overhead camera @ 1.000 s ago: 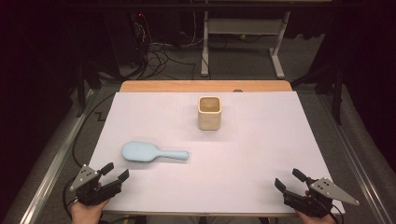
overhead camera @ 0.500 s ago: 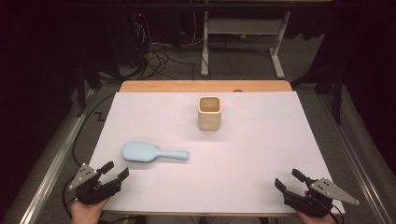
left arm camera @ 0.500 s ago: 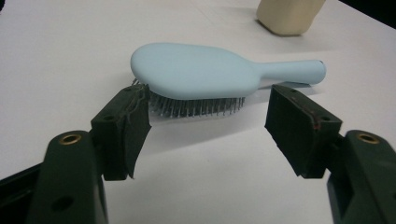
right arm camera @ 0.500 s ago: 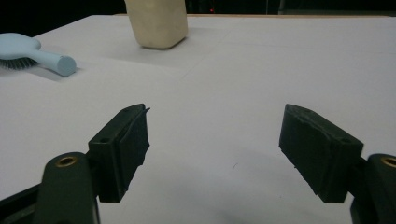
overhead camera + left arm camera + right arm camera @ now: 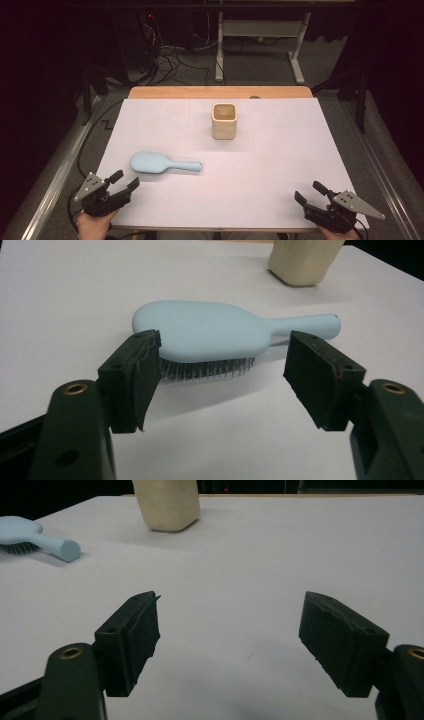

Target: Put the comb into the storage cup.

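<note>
A light-blue hairbrush (image 5: 165,163) lies bristles-down on the white table cover (image 5: 280,165), left of centre, its handle pointing toward the table's right side; a beige square cup (image 5: 224,120) stands upright well beyond it, nearer the far edge. The left gripper (image 5: 125,180) rests at the near-left corner, jaws spread and empty, just short of the brush head. The right gripper (image 5: 309,192) sits at the near-right corner, well apart from both objects, its jaws likewise wide apart with nothing between them.
</note>
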